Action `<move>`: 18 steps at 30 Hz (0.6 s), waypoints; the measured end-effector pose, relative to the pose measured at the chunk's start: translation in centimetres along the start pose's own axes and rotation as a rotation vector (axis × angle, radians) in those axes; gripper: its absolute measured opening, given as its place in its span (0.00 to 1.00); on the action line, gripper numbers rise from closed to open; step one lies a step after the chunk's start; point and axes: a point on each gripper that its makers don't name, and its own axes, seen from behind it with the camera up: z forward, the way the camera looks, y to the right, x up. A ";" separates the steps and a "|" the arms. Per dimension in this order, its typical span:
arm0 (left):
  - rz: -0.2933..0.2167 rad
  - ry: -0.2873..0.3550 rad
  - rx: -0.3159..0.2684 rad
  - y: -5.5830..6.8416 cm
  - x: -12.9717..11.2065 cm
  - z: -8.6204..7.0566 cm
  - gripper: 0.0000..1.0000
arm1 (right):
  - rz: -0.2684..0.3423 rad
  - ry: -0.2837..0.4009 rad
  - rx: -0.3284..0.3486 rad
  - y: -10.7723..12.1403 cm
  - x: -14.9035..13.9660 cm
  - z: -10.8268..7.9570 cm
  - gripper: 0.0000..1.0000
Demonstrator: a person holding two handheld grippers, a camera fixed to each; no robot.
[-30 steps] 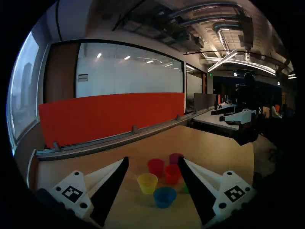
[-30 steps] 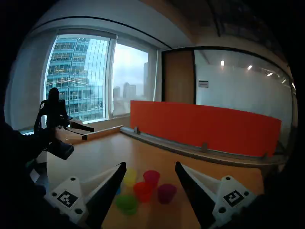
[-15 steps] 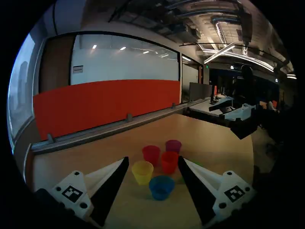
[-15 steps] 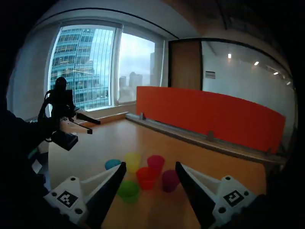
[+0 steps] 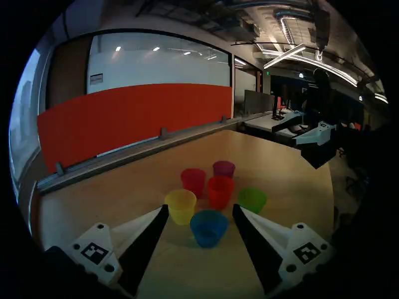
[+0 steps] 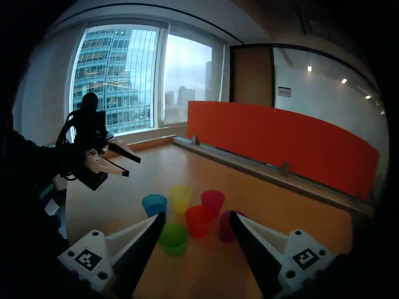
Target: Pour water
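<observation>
The left tongs (image 5: 199, 207) stand wide open at the bottom of the left gripper view, gripping nothing. Their two fingers frame a cluster of cups on the pale wooden desk (image 5: 279, 169). The blue plastic cup (image 5: 208, 227) sits lowest in the frame, between the fingertips, with the yellow plastic cup (image 5: 180, 205) just up and left of it. Above them the crimson plastic cup (image 5: 193, 180), the orange-red plastic cup (image 5: 220, 191) and the purple plastic cup (image 5: 224, 169) are packed close together. The green plastic cup (image 5: 252, 199) lies to the right, near the right-hand finger. All stand upright (whether any holds water cannot be told). A long orange partition panel (image 5: 134, 117) runs along the desk's far edge in the upper left.

The right tongs (image 6: 196, 214) are likewise spread wide and empty at the bottom of the right gripper view, with the same cluster between and just above their fingertips. The purple cup is partly hidden behind the right-hand finger. At the left middle of that frame the left tongs hover above the desk, well apart from the cups, before a tall window (image 6: 119, 84).
</observation>
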 end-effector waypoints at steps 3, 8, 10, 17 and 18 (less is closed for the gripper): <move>0.001 -0.019 -0.007 0.2 -0.7 0.3 0.96 | -0.003 -0.010 0.015 -0.4 -0.5 0.3 1.00; 0.009 -0.041 -0.018 0.5 -1.6 0.8 0.96 | -0.018 -0.024 0.032 -0.7 -1.8 0.7 1.00; 0.010 -0.050 -0.022 0.6 -2.0 0.9 0.96 | -0.022 -0.035 0.037 -0.7 -2.4 0.9 1.00; 0.008 -0.094 -0.036 1.2 -4.0 1.5 0.96 | -0.030 -0.081 0.049 -1.1 -4.9 1.5 1.00; 0.008 -0.100 -0.039 1.3 -4.2 1.6 0.96 | -0.031 -0.087 0.051 -1.2 -5.2 1.6 1.00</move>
